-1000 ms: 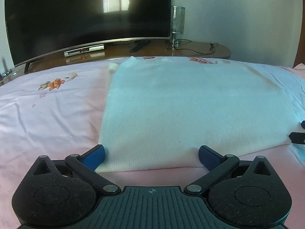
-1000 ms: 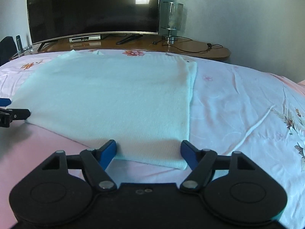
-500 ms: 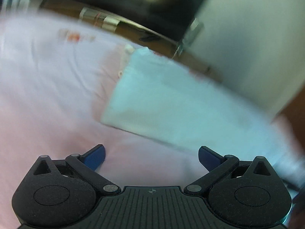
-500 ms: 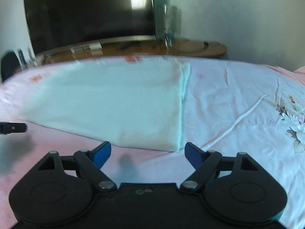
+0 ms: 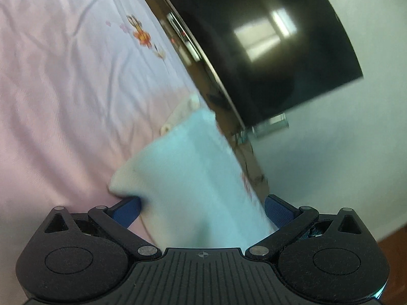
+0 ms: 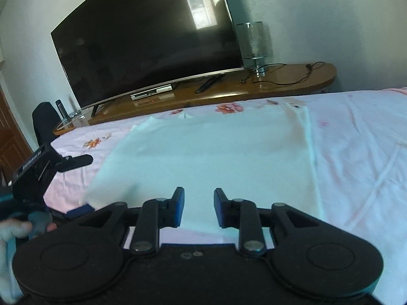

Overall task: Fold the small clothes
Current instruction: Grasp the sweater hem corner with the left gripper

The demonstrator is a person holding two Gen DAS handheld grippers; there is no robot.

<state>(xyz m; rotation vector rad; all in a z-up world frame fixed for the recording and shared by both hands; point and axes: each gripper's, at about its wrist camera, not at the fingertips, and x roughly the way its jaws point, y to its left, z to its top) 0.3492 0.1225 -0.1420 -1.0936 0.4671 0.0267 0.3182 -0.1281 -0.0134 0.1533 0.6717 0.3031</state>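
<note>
A pale blue folded garment (image 6: 216, 152) lies flat on the pink bed sheet (image 6: 356, 152). My left gripper (image 5: 202, 207) is rolled sideways at the garment's near left corner, jaws wide open, with the garment's edge (image 5: 193, 178) lying between the fingers. It also shows in the right wrist view (image 6: 63, 190). My right gripper (image 6: 197, 206) hovers over the garment's near edge, its jaws partly closed with a gap and nothing clamped between them.
A large dark TV (image 6: 147, 43) stands on a wooden stand (image 6: 279, 86) beyond the bed, with a glass lamp (image 6: 254, 43), cables and a remote. A white wall (image 5: 343, 152) is behind. Pink sheet (image 5: 51, 101) extends left of the garment.
My left gripper rolled sideways and moved in on the garment's corner, so the cloth lies between its jaws. My right gripper's jaws narrowed and it rose over the near edge.
</note>
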